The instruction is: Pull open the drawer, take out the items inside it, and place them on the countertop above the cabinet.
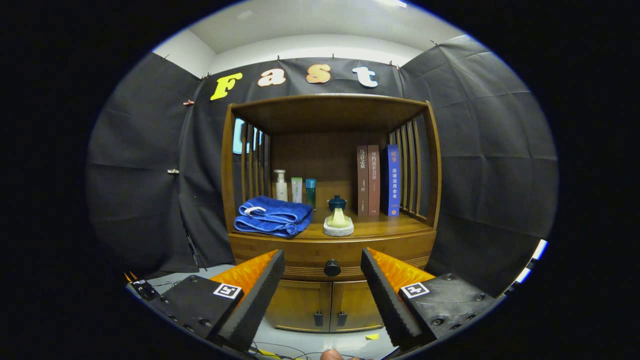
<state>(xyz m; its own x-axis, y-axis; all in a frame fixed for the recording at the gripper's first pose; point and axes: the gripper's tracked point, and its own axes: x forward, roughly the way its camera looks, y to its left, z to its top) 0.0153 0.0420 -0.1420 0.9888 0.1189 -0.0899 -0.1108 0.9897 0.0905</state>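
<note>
Black cloth hangs all around a wooden cabinet (330, 210) in the gripper view. Its drawer (300, 256) sits just under the surface (380, 227), and it is pushed all the way in. A small round knob (332, 268) sticks out from the middle of the drawer front. Below it are two little doors (327, 305).

On the surface lie a folded blue towel (272, 216) on the left, a small dark pot on a pale stand (338, 216) in the middle, three bottles (296, 189) far at the back, and three books (378, 180) standing on the right. Whether any of these came out of the drawer, one cannot tell. What is inside the drawer is hidden.

The knob looks hard, smooth and small, so it may slip; the best hold is a pinch from both sides. The drawer is wood and will likely slide stiffly, needing a straight pull. The towel is soft and light. The pot looks easy to break.

The gripper (322, 280) is spread wide and holds nothing. Its fingers (255, 295) touch nothing. The knob sits between them, a little farther off.
</note>
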